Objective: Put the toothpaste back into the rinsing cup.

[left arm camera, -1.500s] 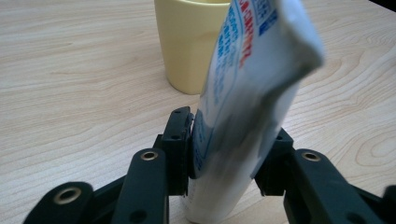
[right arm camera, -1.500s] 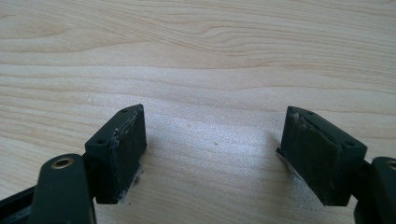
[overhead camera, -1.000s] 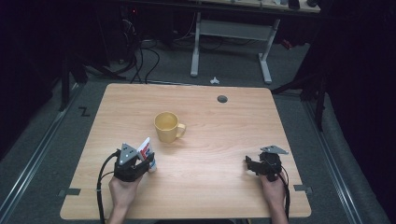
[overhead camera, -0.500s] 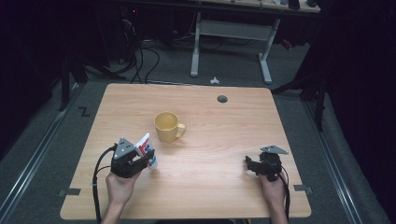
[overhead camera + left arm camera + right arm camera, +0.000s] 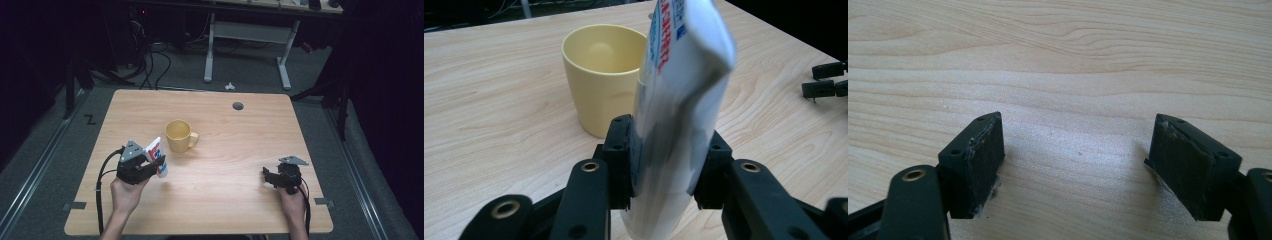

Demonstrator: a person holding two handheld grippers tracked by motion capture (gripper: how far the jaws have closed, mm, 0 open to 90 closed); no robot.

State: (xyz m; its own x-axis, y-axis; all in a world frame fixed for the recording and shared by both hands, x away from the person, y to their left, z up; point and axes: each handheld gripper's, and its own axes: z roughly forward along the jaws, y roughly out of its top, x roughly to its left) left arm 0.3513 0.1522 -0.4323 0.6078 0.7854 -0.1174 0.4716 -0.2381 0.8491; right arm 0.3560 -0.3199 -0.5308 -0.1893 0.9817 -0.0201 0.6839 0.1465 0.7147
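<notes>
My left gripper (image 5: 151, 166) is shut on a white toothpaste tube (image 5: 154, 149) with red and blue print, and holds it roughly upright just above the table's front left. In the left gripper view the tube (image 5: 684, 85) is squeezed between the two black pads (image 5: 620, 160). A yellow mug (image 5: 179, 135) stands upright just beyond it, handle to the right. The mug (image 5: 599, 75) looks empty inside. My right gripper (image 5: 270, 176) rests low at the front right. Its jaws (image 5: 1078, 160) are wide open over bare wood.
The wooden table (image 5: 240, 145) has a round cable hole (image 5: 238, 106) near its far edge. The right gripper's jaw tips (image 5: 824, 82) show at the far right of the left gripper view. Desk legs and cables stand on the dark floor beyond the table.
My left gripper has shifted slightly left and up with the tube, which now stands a little more upright. The right gripper and the mug have not moved.
</notes>
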